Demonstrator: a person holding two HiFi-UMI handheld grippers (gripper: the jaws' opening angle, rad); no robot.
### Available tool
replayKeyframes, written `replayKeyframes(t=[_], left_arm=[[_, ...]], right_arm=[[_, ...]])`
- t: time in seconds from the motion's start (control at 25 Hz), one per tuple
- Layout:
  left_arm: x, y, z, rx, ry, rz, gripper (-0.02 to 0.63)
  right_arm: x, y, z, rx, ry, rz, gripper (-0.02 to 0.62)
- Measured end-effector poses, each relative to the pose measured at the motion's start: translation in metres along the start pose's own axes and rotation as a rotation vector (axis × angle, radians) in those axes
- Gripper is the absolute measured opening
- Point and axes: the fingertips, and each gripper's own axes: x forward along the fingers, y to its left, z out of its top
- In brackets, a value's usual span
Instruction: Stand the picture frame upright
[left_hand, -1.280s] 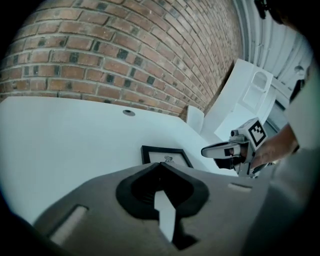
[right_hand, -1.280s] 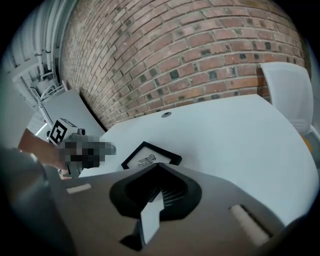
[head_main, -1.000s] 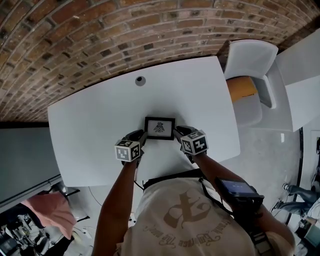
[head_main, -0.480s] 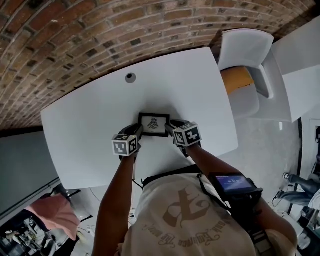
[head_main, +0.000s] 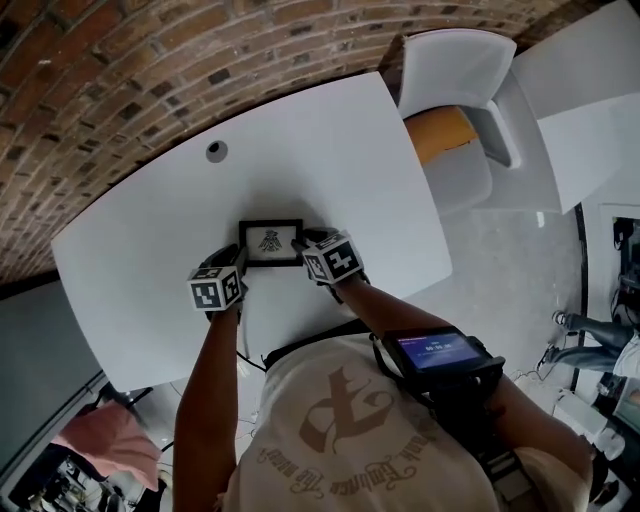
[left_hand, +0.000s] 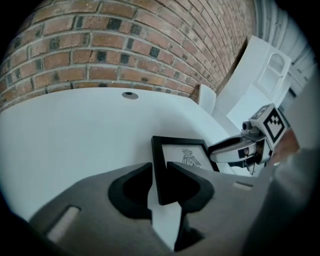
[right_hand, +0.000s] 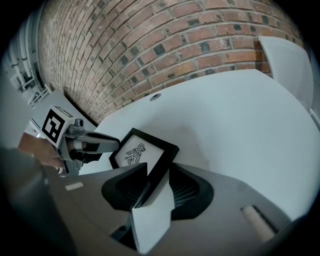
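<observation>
Now: picture frame (head_main: 271, 242) sits on the white surface (head_main: 330, 160), close to its near edge, just left of centre in the head view. Black border, white mat, small dark bird-like drawing facing the person. It appears to stand on its lower edge, leaning back; its support is not visible.

At the frame's left side is the left gripper (head_main: 233, 270). In the left gripper view the frame's left bar lies between the two fingers (left_hand: 131, 190). These have just been opening and stand apart, not clamped on the bar.

At the frame's right side is the right gripper (head_main: 309, 246). In the right gripper view the frame's right bar runs down between the fingers (right_hand: 189, 192). These too have just been opening and are spread wide, with a clear gap beside the bar.

Each gripper shows in the other's view, across the frame.

Round cable hole (head_main: 216, 151) in the surface, upper left of the frame and well apart from it. White chair (head_main: 455, 70) with orange seat pad (head_main: 440, 135) at upper right, beyond the surface's end. Brick wall (head_main: 120, 60) along the top.
</observation>
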Motion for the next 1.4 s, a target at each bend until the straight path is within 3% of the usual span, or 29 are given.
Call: replayKeyframes(t=[0.16,0.36,0.6,0.96,1.4], left_arm=[[0.003,-0.009,-0.001,-0.029,0.002,0.006,0.067],[0.004,-0.012,-0.001,-0.092,-0.011,-0.010,0.106],[0.010,-0.015,-0.014,-0.035,0.073,0.030,0.101],[0.009,-0.012,-0.017,-0.098,0.070,0.033,0.084],[-0.001,-0.027,-0.015,-0.138,0.019,0.036,0.081]], right_arm=[[-0.003,-0.003,-0.004,-0.025,0.022,-0.025,0.149],[-0.002,-0.003,-0.004,-0.026,0.026,-0.036,0.149],[-0.003,-0.005,-0.006,-0.049,0.039,-0.040,0.144],[-0.004,-0.006,-0.003,-0.031,0.029,-0.041,0.127],[-0.023,-0.004,0.011,-0.181,-0.038,-0.041,0.116]])
